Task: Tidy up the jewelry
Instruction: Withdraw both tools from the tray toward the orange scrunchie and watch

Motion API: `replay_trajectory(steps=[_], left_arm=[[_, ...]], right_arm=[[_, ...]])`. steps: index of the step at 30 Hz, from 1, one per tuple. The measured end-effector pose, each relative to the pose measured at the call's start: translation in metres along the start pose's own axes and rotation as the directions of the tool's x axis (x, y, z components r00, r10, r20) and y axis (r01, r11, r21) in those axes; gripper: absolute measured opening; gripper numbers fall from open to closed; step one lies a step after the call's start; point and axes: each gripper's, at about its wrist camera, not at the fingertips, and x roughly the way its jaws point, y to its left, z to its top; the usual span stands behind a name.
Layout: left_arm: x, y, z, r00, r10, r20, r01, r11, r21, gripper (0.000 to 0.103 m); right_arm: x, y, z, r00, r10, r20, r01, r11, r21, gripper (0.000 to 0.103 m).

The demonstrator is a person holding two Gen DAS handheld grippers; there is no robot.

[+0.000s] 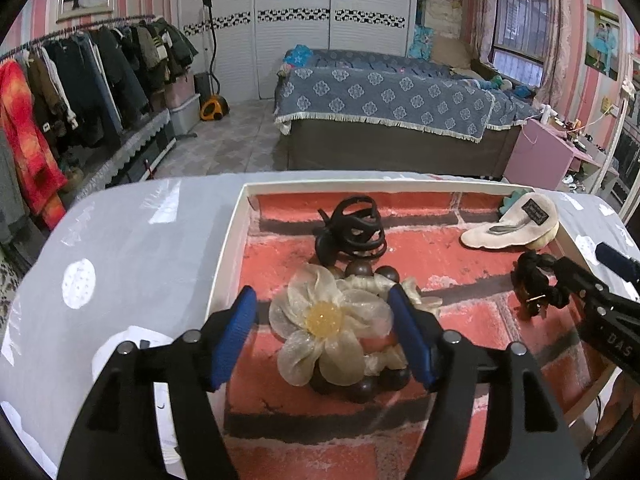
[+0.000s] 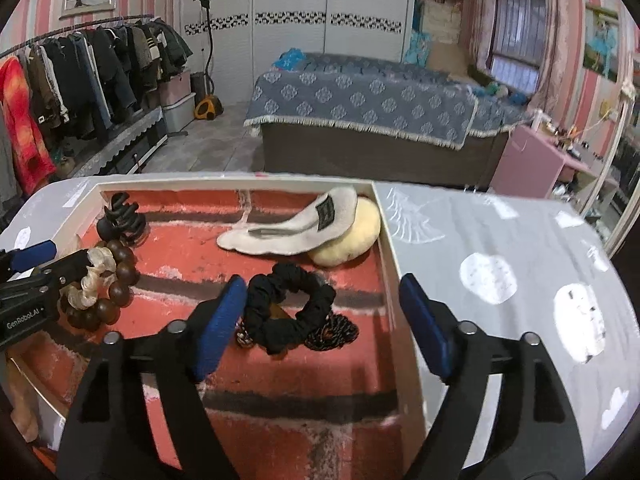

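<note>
This is a bedroom in a home. Far ahead of the gripper is a bed (image 1: 384, 108) with a blue flowered cover. To the left, coats hang on a clothes rail (image 1: 80, 72). White closet doors (image 1: 296, 20) stand behind.

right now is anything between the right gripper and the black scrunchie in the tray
Nothing visible. The black scrunchie lies on the tray floor between the open fingers of the right gripper, nearer its left finger; the tray's right wall runs under the other finger.
</note>
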Motion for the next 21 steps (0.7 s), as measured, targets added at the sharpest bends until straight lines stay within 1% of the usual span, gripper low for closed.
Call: replay_trajectory(steps=[5, 6, 7, 8, 13, 17, 21], left_arm=[[-0.004, 0.0, 0.001, 1.0, -0.006, 0.012, 0.006, 1.0, 0.009, 0.068], [-0.005, 0.001, 0.001, 1.0, -0.006, 0.015, 0.006, 1.0, 0.01, 0.071], [-0.007, -0.001, 0.001, 1.0, -0.006, 0.019, 0.006, 1.0, 0.008, 0.077], [-0.009, 0.0, 0.001, 1.0, -0.005, 0.029, 0.005, 1.0, 0.004, 0.078], [-0.019, -0.001, 0.002, 0.999, -0.011, 0.044, 0.011, 1.0, -0.005, 0.078], [-0.025, -0.002, 0.004, 0.999, 0.0, 0.042, 0.0, 1.0, -0.005, 0.079], [-0.042, 0.005, 0.012, 0.999, -0.015, 0.048, 0.016, 0.999, -0.037, 0.079]], right_arm=[[-0.006, 0.002, 0.002, 1.0, -0.021, 0.021, 0.021, 1.0, -0.007, 0.094], [-0.008, 0.001, 0.002, 0.999, -0.029, 0.026, 0.03, 1.0, -0.009, 0.096], [-0.009, 0.001, 0.002, 0.999, -0.035, 0.028, 0.035, 0.999, -0.009, 0.097], [-0.009, 0.0, 0.002, 0.999, -0.038, 0.029, 0.038, 0.999, -0.009, 0.098], [-0.012, -0.003, 0.002, 0.998, -0.054, 0.026, 0.054, 0.998, -0.009, 0.098], [-0.016, -0.008, 0.003, 0.998, -0.059, 0.025, 0.059, 0.998, -0.003, 0.098], [-0.03, -0.014, 0.008, 0.998, -0.049, 0.029, 0.049, 0.999, 0.021, 0.098]])
